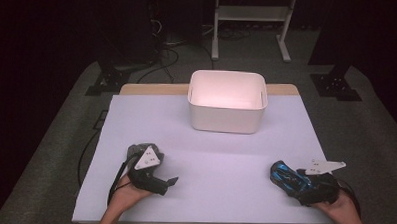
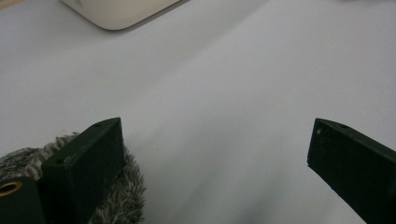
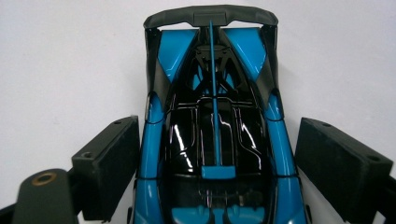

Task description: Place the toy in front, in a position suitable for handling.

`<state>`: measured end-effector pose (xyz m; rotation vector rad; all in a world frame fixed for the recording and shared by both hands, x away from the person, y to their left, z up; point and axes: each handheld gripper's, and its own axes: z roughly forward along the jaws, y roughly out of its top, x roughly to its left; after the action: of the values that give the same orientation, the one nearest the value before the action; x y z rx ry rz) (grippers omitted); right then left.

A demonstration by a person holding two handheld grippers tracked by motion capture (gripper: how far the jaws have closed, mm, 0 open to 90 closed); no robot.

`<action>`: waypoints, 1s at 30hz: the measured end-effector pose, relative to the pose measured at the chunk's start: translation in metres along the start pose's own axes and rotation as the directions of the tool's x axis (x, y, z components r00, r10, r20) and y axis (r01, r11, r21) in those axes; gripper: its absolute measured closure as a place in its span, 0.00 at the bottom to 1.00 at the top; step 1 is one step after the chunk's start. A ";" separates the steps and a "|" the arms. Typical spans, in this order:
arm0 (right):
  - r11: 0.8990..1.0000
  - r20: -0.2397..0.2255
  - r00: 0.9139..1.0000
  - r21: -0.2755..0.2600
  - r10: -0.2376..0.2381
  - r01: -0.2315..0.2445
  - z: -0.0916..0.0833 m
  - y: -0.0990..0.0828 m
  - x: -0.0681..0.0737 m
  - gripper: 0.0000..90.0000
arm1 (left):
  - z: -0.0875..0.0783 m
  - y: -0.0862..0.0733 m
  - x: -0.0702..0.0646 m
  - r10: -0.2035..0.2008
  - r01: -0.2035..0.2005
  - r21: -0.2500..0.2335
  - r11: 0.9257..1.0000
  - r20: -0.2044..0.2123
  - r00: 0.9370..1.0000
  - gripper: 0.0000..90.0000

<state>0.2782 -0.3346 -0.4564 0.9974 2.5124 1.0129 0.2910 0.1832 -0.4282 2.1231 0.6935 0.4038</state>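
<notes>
I take the white rectangular plastic bin (image 1: 226,100) as my landmark; it stands at the far middle of the pale lilac table cover (image 1: 220,158). My right gripper (image 1: 284,179) is well in front of the bin and to its right, near the front edge of the cover. In the right gripper view its two black jaws stand apart, one on each side of the glossy blue and black toy racing car (image 3: 215,140). The left jaw seems to touch the car's flank or nearly so, while a thin strip of the cover shows between the right jaw and the car, so I do not see a firm clamp. The car lies on the cover with its dark wing end pointing away from the gripper camera.

My left gripper (image 1: 170,183) is well in front of the bin and to its left, also near the front edge. In the left gripper view its jaws are wide apart, with bare cover between them. A grey fluffy plush thing (image 2: 119,196) lies just beside the left jaw, on its outer side and partly under it; I cannot tell if they touch. A corner of the bin shows at the top of this view.
</notes>
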 end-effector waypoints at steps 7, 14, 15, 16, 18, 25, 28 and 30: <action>1.000 0.004 1.000 -0.010 -0.001 0.001 0.003 -0.002 -0.001 0.14 | 0.000 0.000 0.000 0.000 0.000 0.001 1.000 0.003 1.000 0.04; 1.000 0.020 1.000 -0.001 -0.019 0.019 0.004 -0.002 0.002 0.13 | 0.000 0.000 0.000 0.000 0.000 0.001 1.000 0.005 1.000 0.04; 1.000 0.018 1.000 -0.005 -0.021 0.021 0.004 -0.002 0.002 0.13 | 0.000 0.000 0.000 -0.001 0.001 0.000 1.000 0.006 1.000 0.04; 1.000 0.018 1.000 -0.007 -0.019 0.019 0.004 -0.003 0.002 0.13 | 0.000 0.000 0.000 0.000 0.000 0.000 1.000 0.006 1.000 0.04; 1.000 0.020 1.000 -0.013 -0.017 0.018 0.004 -0.004 0.002 0.13 | 0.000 0.000 0.000 -0.003 0.003 0.000 1.000 0.009 1.000 0.04; 1.000 0.022 1.000 -0.007 -0.018 0.018 0.004 -0.003 0.003 0.17 | 0.000 0.000 0.000 -0.003 0.003 0.001 1.000 0.011 1.000 0.04; 0.999 0.009 0.999 0.003 -0.037 0.037 0.002 -0.001 0.005 0.25 | 0.000 0.000 0.000 -0.003 0.003 0.000 1.000 0.010 1.000 0.04; 0.999 0.009 0.999 0.005 -0.032 0.032 0.002 -0.001 0.005 0.27 | -0.001 0.000 0.000 -0.005 0.005 -0.003 1.000 0.010 1.000 0.04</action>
<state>0.2751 -0.3312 -0.4580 0.9578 2.5170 0.9911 0.2911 0.1838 -0.4279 2.1187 0.6919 0.3910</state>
